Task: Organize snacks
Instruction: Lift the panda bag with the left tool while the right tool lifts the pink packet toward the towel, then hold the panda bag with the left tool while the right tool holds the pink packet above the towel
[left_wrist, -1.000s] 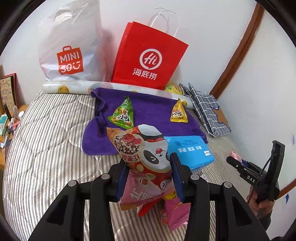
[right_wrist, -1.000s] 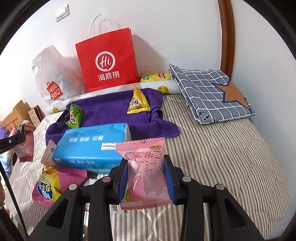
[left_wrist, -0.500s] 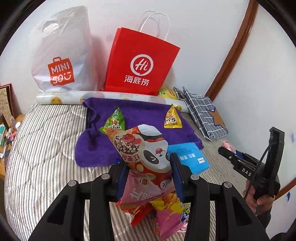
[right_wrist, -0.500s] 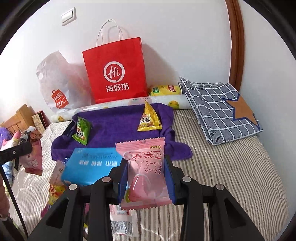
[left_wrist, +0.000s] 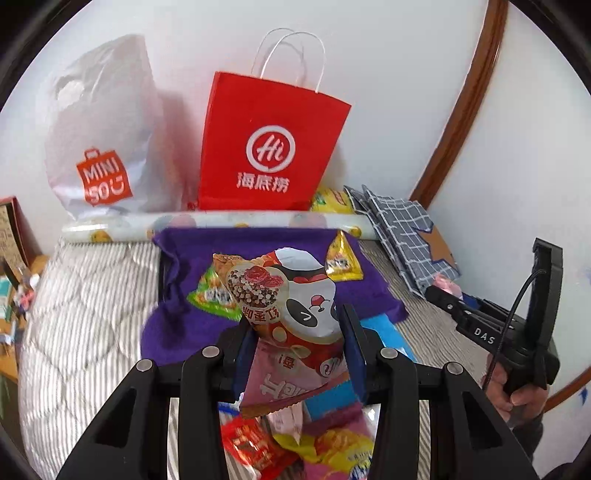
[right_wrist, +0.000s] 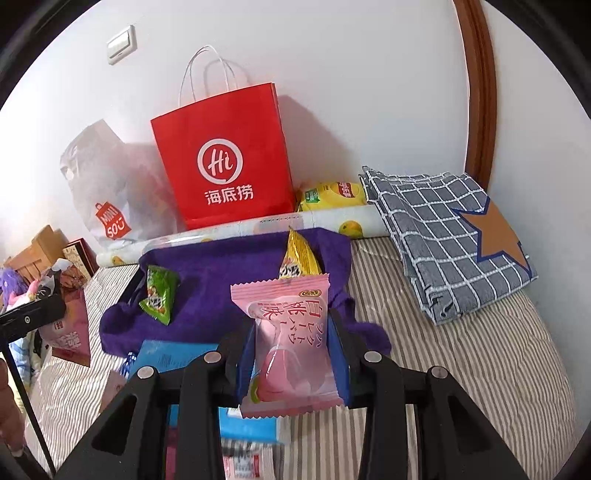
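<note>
My left gripper (left_wrist: 297, 334) is shut on a pink and white panda snack bag (left_wrist: 295, 314) and holds it above the bed. My right gripper (right_wrist: 291, 343) is shut on a pink peach candy packet (right_wrist: 290, 343). It shows at the right of the left wrist view (left_wrist: 480, 325). A purple towel (right_wrist: 229, 280) lies ahead with a green triangular snack (right_wrist: 159, 295) and a yellow triangular snack (right_wrist: 297, 258) on it. A blue packet (right_wrist: 166, 356) and several loose snacks (left_wrist: 295, 446) lie below the grippers.
A red paper bag (right_wrist: 225, 166) and a white Miniso plastic bag (right_wrist: 103, 184) stand against the wall. A yellow chip bag (right_wrist: 332, 194) and a fruit-print roll (right_wrist: 258, 225) lie behind the towel. A checked cloth (right_wrist: 450, 236) lies at right on the striped bed (right_wrist: 461, 350).
Both grippers have risen and moved forward toward the purple towel, each still holding its snack. The blue packet has dropped lower in both views.
</note>
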